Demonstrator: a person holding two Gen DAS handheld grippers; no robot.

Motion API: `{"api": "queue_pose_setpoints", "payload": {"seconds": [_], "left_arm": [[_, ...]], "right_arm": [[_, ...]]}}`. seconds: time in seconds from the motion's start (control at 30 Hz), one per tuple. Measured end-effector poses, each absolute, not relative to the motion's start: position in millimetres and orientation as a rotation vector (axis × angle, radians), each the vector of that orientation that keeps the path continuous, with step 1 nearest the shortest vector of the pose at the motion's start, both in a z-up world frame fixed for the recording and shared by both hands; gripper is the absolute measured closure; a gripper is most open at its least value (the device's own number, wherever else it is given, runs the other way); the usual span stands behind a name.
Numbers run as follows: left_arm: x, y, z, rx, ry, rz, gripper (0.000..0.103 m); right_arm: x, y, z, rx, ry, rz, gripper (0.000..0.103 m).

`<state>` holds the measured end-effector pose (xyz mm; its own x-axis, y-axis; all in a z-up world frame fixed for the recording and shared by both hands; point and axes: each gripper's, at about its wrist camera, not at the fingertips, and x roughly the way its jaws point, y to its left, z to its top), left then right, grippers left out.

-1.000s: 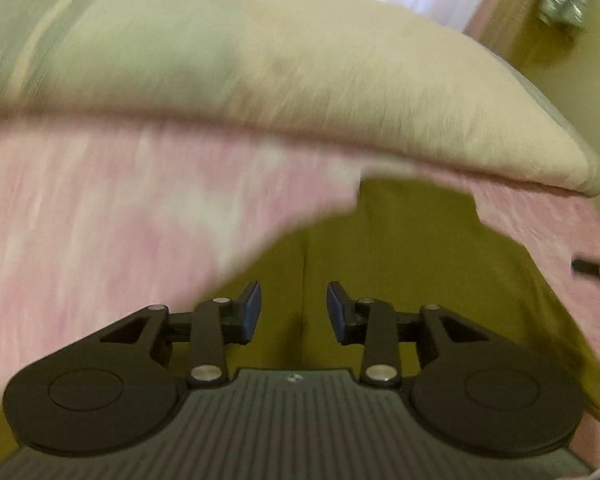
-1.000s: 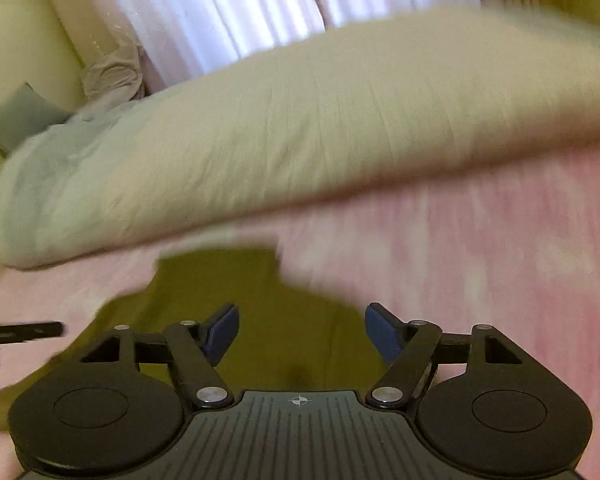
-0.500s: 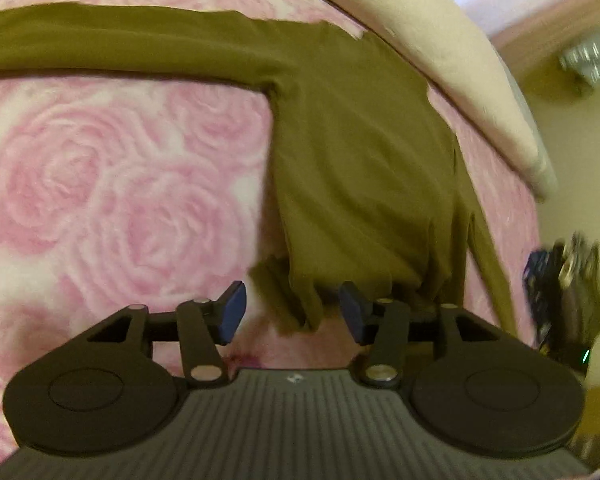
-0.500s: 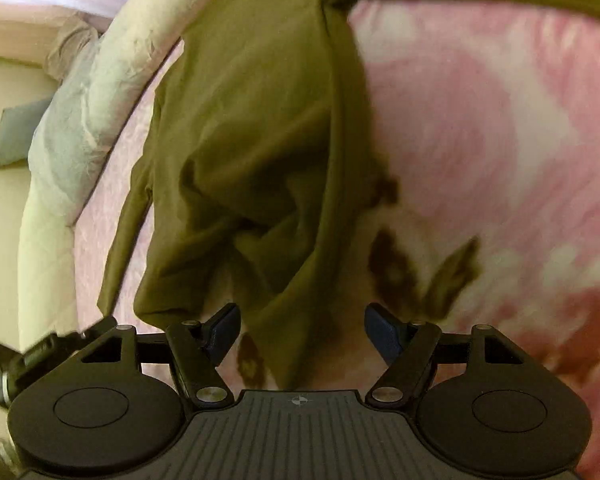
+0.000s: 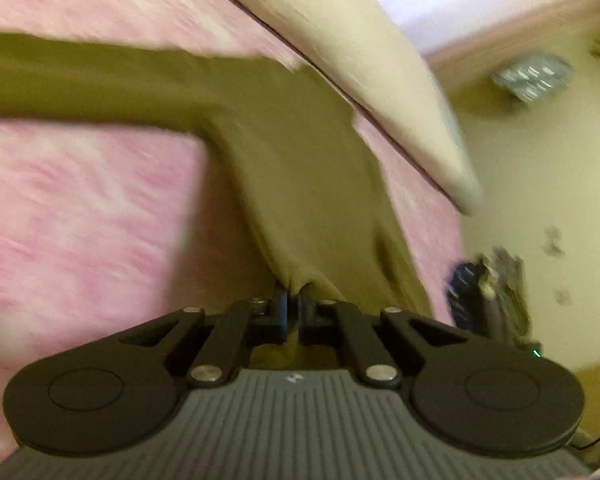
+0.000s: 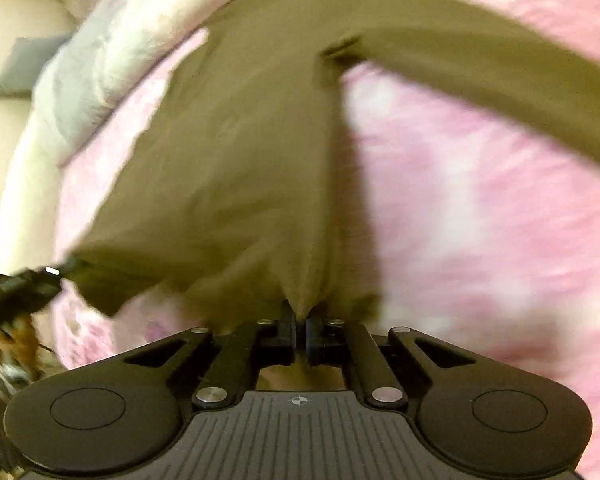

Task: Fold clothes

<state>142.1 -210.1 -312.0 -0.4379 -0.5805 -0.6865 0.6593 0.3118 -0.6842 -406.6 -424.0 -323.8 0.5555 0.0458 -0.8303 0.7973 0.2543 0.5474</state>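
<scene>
An olive long-sleeved shirt lies spread on a pink rose-patterned bedspread, one sleeve stretching off to the left. My left gripper is shut on the shirt's bottom hem, and the cloth pulls up into a peak at the jaws. In the right wrist view the same shirt runs away from me with a sleeve reaching right. My right gripper is shut on the hem at its other corner. The left gripper shows at the left edge, holding the far hem corner. Both views are blurred by motion.
A long cream pillow lies along the far side of the bed, also seen as the pillow with a grey cover beside it. A yellow wall stands past the bed's right edge. The bedspread is bare to the right.
Both grippers were open above the crumpled hem half a second ago. Now each has shut on the hem and the cloth is drawn taut and lifted toward me.
</scene>
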Motion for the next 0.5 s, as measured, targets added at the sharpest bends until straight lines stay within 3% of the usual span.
{"api": "queue_pose_setpoints", "payload": {"seconds": [0.07, 0.1, 0.17, 0.2, 0.33, 0.5], "left_arm": [[142.4, -211.1, -318.1, 0.211, 1.463, -1.339, 0.099], [138.1, -208.7, -324.4, 0.239, 1.474, -1.308, 0.086], [128.7, -201.2, -337.9, 0.247, 1.504, -1.257, 0.078], [124.0, -197.4, -344.6, 0.251, 1.519, -1.232, 0.078], [104.4, -183.6, -370.2, 0.255, 1.574, -1.141, 0.059], [72.9, -180.8, -392.5, 0.333, 1.616, -1.130, 0.061]], "right_arm": [[-421.4, -435.3, -326.7, 1.268, 0.832, -0.556, 0.100], [-424.9, -438.6, -331.6, 1.284, 0.829, -0.561, 0.100], [-428.4, -437.4, -346.3, 1.296, 0.877, -0.633, 0.066], [-431.1, -432.7, -353.4, 1.300, 0.911, -0.671, 0.022], [-437.6, -409.6, -367.3, 1.324, 0.882, -0.718, 0.019], [-444.4, -401.0, -378.8, 1.333, 0.799, -0.802, 0.019]]}}
